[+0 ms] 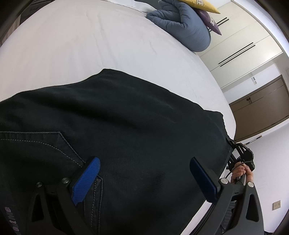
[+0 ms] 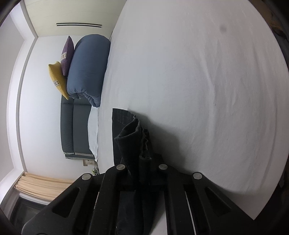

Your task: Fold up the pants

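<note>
Dark pants [image 1: 126,117] lie spread flat on the white bed [image 1: 90,45], with a stitched back pocket at the lower left. My left gripper [image 1: 144,179] stands open over them, its blue pads [image 1: 86,180] wide apart and pinching nothing. At the pants' right edge a hand holds my right gripper [image 1: 240,153]. In the right wrist view my right gripper [image 2: 142,162] is shut on a bunched fold of the pants [image 2: 133,142] that sticks up between its fingers and hides the tips. The bed sheet [image 2: 198,90] spreads beyond.
A rolled blue duvet [image 1: 182,25] lies at the bed's far end with a yellow pillow [image 1: 202,4] and a purple pillow [image 1: 211,21] against it. White wardrobe doors [image 1: 243,45] and a brown door [image 1: 261,104] stand past the bed's right edge. A grey headboard [image 2: 75,130] shows behind the duvet [image 2: 88,68].
</note>
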A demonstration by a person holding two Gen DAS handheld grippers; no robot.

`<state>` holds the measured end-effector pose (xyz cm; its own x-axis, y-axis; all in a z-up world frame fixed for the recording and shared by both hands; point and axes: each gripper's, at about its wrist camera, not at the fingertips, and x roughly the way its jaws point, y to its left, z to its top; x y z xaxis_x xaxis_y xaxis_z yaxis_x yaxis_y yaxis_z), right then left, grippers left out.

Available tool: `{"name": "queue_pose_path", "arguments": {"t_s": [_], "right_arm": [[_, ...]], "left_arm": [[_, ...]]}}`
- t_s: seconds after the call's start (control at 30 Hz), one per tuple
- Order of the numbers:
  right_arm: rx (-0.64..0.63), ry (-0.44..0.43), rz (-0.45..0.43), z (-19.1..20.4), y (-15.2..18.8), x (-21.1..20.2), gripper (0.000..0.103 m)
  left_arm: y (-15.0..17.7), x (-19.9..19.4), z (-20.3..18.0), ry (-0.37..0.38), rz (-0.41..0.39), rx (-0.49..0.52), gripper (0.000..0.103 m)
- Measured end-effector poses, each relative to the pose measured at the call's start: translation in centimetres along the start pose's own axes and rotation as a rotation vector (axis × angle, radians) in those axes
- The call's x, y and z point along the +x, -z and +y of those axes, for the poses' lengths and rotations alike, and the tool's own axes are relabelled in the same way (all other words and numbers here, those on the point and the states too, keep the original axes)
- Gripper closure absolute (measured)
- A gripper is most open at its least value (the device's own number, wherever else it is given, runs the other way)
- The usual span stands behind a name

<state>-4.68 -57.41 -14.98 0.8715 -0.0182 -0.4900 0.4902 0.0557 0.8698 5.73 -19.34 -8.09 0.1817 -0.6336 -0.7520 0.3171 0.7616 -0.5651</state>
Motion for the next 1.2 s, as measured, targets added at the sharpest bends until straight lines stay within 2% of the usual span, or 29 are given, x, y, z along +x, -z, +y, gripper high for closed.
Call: {"name": "queue_pose_path", "arguments": {"t_s": [0.47, 1.2], "right_arm": [[-0.129, 0.116, -0.029, 2.1, 0.5, 0.2, 0.097], [-0.202, 0.174, -0.050, 2.7, 1.0, 0.2, 0.097]], "left_arm": [[0.3, 0.7, -1.4, -0.101, 0.018, 0.080, 0.002], [0.5, 1.0, -1.3, -0.116, 0.024, 0.104, 0.002]]}}
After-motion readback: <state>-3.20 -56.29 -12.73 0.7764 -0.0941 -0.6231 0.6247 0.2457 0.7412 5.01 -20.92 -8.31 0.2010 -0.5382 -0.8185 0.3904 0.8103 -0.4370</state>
